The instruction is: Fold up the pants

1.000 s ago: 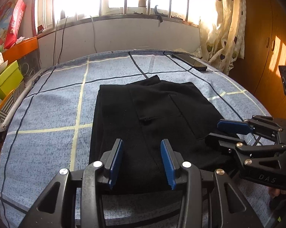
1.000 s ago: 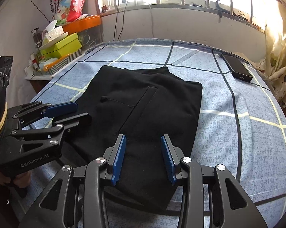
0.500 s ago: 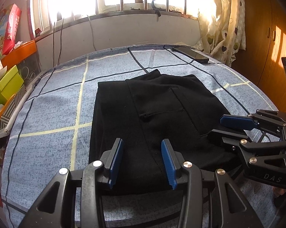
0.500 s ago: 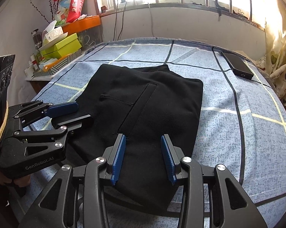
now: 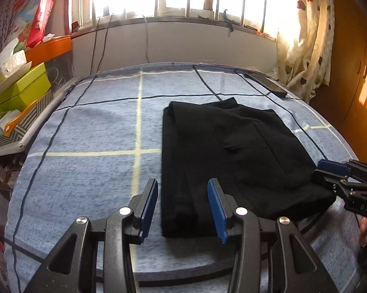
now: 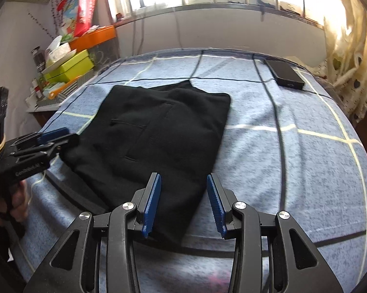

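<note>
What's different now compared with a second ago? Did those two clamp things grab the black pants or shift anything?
Both grippers slid apart sideways: the left gripper now straddles the left edge of the folded black pants, the right gripper the right edge. Neither took hold; the jaws stay open and empty. The pants, the phone and the bedspread lie unchanged.

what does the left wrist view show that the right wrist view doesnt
Only the left wrist view: the wooden wardrobe at the right edge, and the left claw head-on, open and empty.

Only the right wrist view: a dark jar beside the boxes, and the right claw head-on, open and empty.

Both: the folded black pants on the blue checked bed, the phone, the green boxes and the window.
</note>
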`<action>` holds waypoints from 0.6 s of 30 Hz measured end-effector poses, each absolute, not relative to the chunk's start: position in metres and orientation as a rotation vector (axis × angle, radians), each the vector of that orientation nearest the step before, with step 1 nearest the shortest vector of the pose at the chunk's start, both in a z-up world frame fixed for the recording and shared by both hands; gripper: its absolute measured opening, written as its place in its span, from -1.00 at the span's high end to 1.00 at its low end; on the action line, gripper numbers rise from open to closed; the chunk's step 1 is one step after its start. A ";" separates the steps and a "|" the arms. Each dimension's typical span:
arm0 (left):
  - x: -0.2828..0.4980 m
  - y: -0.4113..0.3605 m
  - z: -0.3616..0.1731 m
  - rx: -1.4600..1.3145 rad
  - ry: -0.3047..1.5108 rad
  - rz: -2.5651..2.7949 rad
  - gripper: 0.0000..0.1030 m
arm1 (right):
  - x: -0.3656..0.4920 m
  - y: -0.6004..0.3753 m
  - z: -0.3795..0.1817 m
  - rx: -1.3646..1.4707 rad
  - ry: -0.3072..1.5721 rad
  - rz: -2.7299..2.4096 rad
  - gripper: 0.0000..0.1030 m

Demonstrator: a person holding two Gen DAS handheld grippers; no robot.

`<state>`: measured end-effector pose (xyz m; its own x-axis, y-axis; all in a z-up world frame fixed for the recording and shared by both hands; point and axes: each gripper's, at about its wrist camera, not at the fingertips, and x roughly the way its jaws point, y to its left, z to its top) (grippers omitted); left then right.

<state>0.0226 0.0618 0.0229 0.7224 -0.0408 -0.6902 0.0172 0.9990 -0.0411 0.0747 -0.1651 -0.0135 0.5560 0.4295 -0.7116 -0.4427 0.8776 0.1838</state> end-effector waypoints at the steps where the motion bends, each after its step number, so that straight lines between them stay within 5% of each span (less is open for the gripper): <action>1: 0.022 0.063 0.023 -0.031 0.761 -0.026 0.10 | 0.076 -0.168 -0.014 -0.004 0.840 0.512 0.21; 18: 0.055 0.076 0.030 -0.154 0.789 -0.111 0.11 | 0.112 -0.180 -0.018 0.191 0.910 0.603 0.12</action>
<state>0.0546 0.0761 0.0299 0.6993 -0.1566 -0.6974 0.0418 0.9830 -0.1788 0.1123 -0.1798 -0.0184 0.4624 0.5656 -0.6829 -0.4087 0.8194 0.4019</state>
